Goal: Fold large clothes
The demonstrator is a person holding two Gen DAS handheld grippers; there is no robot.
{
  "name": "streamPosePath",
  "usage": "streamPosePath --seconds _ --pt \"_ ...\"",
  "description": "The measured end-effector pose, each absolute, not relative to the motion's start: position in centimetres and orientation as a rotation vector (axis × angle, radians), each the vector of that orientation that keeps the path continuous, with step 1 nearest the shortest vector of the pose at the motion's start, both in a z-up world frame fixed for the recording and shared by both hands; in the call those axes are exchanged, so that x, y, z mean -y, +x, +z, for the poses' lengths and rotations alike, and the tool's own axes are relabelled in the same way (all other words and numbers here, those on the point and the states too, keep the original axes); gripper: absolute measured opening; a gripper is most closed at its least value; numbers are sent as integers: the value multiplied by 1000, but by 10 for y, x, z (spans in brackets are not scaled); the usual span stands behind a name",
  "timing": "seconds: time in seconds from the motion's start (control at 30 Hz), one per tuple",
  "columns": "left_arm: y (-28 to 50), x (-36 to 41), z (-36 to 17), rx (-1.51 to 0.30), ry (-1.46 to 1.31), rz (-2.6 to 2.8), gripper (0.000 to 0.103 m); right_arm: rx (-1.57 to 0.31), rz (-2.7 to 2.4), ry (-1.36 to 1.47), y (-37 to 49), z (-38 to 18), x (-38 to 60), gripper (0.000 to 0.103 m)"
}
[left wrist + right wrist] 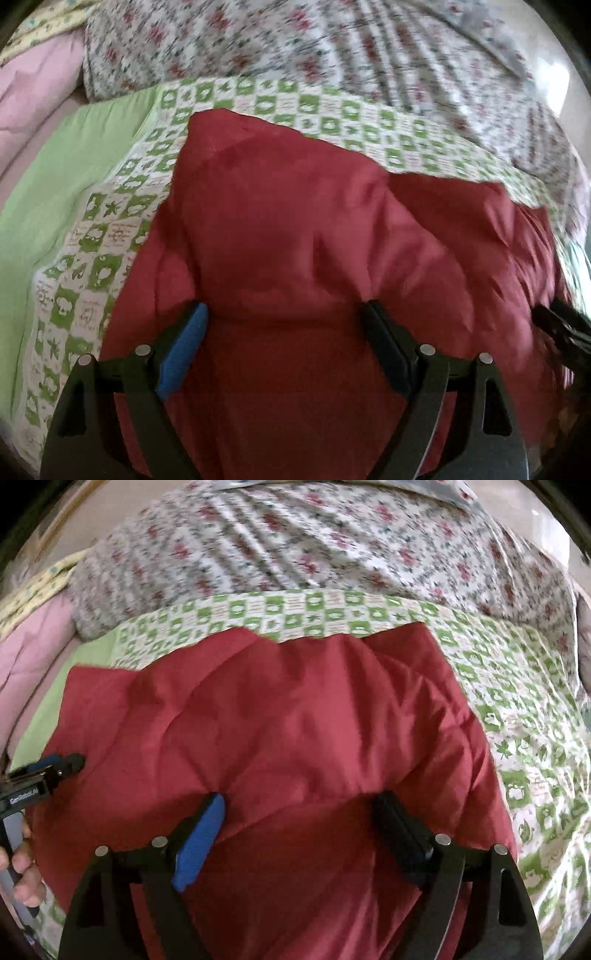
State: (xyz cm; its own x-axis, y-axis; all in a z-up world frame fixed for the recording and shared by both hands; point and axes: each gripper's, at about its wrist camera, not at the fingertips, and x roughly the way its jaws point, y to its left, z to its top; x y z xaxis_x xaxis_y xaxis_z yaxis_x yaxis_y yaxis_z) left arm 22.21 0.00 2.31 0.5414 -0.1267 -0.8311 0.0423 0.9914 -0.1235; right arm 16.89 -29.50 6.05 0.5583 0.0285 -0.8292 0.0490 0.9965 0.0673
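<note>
A dark red garment (314, 236) is seen spread over a green-and-white checked sheet (92, 236) on a bed, with wrinkles and a raised fold running across its middle. In the left wrist view the left gripper (286, 314) is held above the near part of the red cloth, its jaws standing wide apart; the blue pad (183, 354) and the black pad (388, 350) are both clear of any gathered fabric, so nothing is gripped. The cloth lies directly beneath and ahead of the fingers, and whether the tips touch it cannot be told.

In the right wrist view the right gripper (301, 801) is likewise released over the same garment (295, 716), with red cloth filling the gap between the spread fingers but pinched by neither pad. The other gripper (55, 766) is seen at the left edge of that view, just over the garment's left border, held by a hand (22, 867).

A white label is carried on that gripper's black body (the lettering is blurred and only partly legible, perhaps beginning "Gen"). A floral quilt (314, 546) is heaped beyond the sheet, and pink bedding (33, 85) lies at the far left.
</note>
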Motion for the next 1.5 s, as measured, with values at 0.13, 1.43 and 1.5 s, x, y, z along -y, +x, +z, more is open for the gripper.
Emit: streamPosePath --seconds 0.13,1.43,1.5 --pt "249 -6 12 -1054 -122 -30 87 -968 -43 169 181 55 320 85" --pt "133 1 20 -972 -67 -149 102 -765 -102 273 133 82 335 87" --pt "136 -2 15 -973 -88 -153 103 -737 -84 294 112 96 328 87"
